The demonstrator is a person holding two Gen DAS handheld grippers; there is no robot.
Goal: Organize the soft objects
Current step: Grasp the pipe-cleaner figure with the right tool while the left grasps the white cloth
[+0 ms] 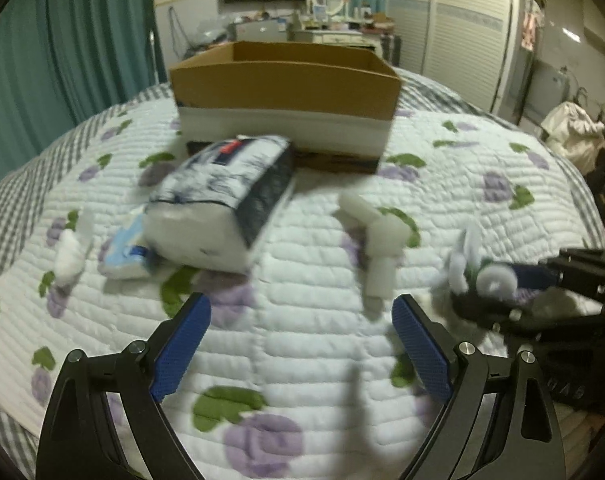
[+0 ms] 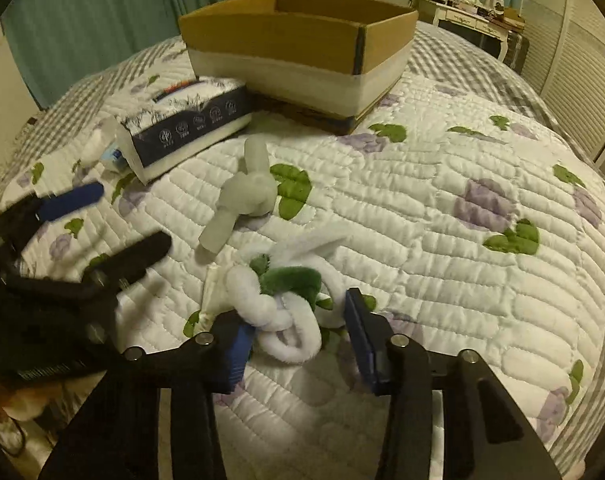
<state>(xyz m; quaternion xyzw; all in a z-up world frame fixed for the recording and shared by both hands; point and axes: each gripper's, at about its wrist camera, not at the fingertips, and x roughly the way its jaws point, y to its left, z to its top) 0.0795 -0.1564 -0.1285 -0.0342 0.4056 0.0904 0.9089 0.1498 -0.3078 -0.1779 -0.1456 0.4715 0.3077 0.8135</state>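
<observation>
Across the quilted bedspread (image 2: 442, 208), you are bracketing the white-and-green fuzzy twist (image 2: 286, 304) with your right gripper (image 2: 298, 344), fingers spread, so be squeezing its knotted middle, while your left gripper (image 1: 302, 340) is hanging wide and empty.

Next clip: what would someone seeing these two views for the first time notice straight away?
The open cardboard box at the far side of the flowered quilt dominates, with a soft tissue pack lying just before its left corner. Nearer, the right claw stands open around a white and green fuzzy tangle, while the left claw hangs open over bare quilt.
</observation>
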